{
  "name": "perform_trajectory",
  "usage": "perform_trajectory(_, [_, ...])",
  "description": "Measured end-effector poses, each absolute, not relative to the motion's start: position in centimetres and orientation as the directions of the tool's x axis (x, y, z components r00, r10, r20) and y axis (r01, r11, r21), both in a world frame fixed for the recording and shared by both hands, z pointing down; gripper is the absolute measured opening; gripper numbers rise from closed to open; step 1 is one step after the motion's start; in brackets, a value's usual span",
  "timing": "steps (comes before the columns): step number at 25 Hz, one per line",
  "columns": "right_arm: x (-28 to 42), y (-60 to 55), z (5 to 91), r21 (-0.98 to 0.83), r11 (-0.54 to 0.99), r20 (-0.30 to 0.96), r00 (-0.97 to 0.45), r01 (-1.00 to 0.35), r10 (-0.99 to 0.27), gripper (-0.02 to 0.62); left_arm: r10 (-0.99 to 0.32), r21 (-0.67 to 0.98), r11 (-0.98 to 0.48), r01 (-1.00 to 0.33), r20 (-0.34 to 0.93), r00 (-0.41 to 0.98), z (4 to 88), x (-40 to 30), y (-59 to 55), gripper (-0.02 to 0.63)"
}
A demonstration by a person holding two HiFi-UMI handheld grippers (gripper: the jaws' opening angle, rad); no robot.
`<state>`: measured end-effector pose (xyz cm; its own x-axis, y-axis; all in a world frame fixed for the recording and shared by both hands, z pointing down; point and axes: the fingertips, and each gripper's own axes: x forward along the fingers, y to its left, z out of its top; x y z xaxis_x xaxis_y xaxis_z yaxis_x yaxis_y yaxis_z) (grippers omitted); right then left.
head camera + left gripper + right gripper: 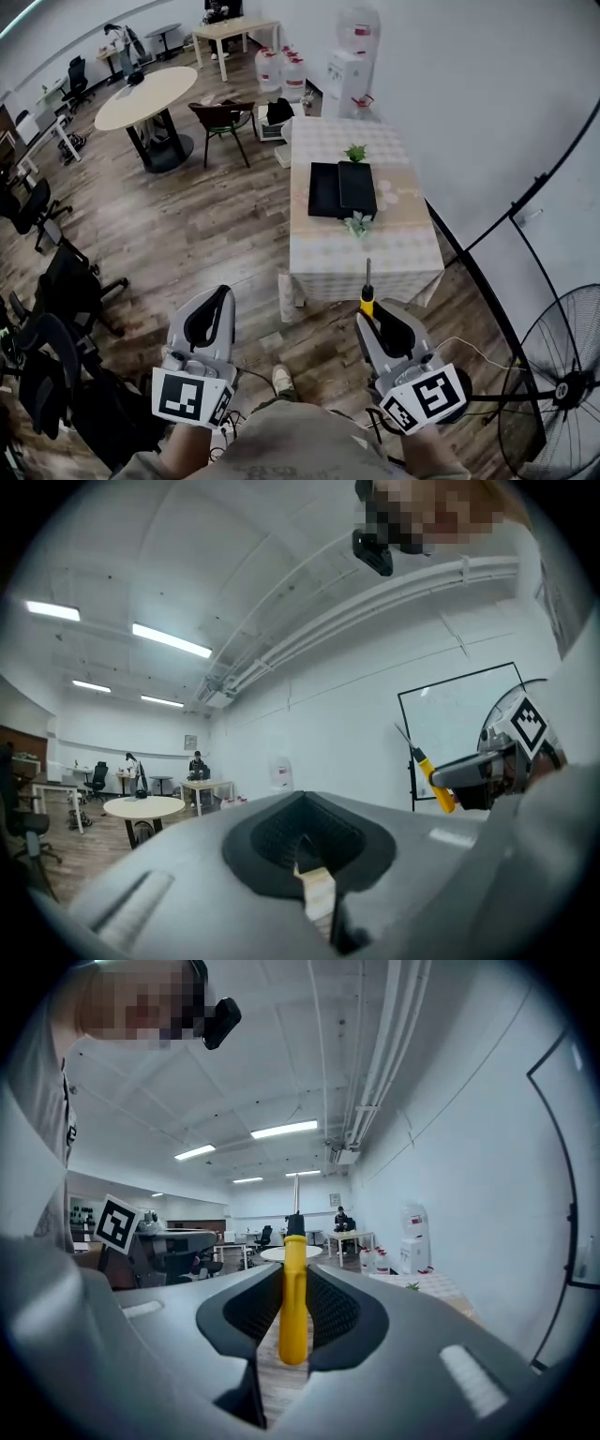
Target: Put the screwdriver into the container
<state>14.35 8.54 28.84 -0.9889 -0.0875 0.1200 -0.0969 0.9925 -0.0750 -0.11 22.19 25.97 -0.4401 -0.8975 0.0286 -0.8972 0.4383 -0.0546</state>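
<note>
Screwdriver (293, 1297) sits pinched in right gripper (291, 1327), shaft pointing past its fingertips toward distant container (342, 188); left gripper (307, 850) closed, empty.

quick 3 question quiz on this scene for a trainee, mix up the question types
1. True or false: the left gripper holds the screwdriver.
2. Pick one. The right gripper is: A open and empty; B shut on the screwdriver; C out of view.
3. Fill in: the screwdriver is not yet in the black container; its handle is coloured ___.

Key: 1 false (the left gripper's jaws are together with nothing between them); 2 B; 3 yellow.
</note>
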Motion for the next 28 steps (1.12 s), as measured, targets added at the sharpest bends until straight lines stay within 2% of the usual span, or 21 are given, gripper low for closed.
perform_trajectory(5, [9.4, 7.5, 29.8, -0.096, 0.986, 0.141, -0.982, -0.138, -0.123, 0.106, -0.901, -0.047, 0.432, -0.901, 0.032, -0.433, 26.9, -5.6, 21.7, 0.000])
perform_trajectory(20, [-0.9, 1.1, 32.5, -0.129, 0.968, 0.156, -0.968, -0.217, -0.196, 0.104, -0.908, -0.071, 0.406, -0.911, 0.083, -0.411, 30.1, -15.9, 17.2, 0.000])
perform_trajectory(28, [-9.5, -3.1, 35.4, -0.175, 0.960, 0.183, -0.965, -0.217, -0.185, 0.106, -0.907, -0.096, 0.394, -0.914, 0.122, -0.404, 31.9, -24.1, 12.5, 0.000])
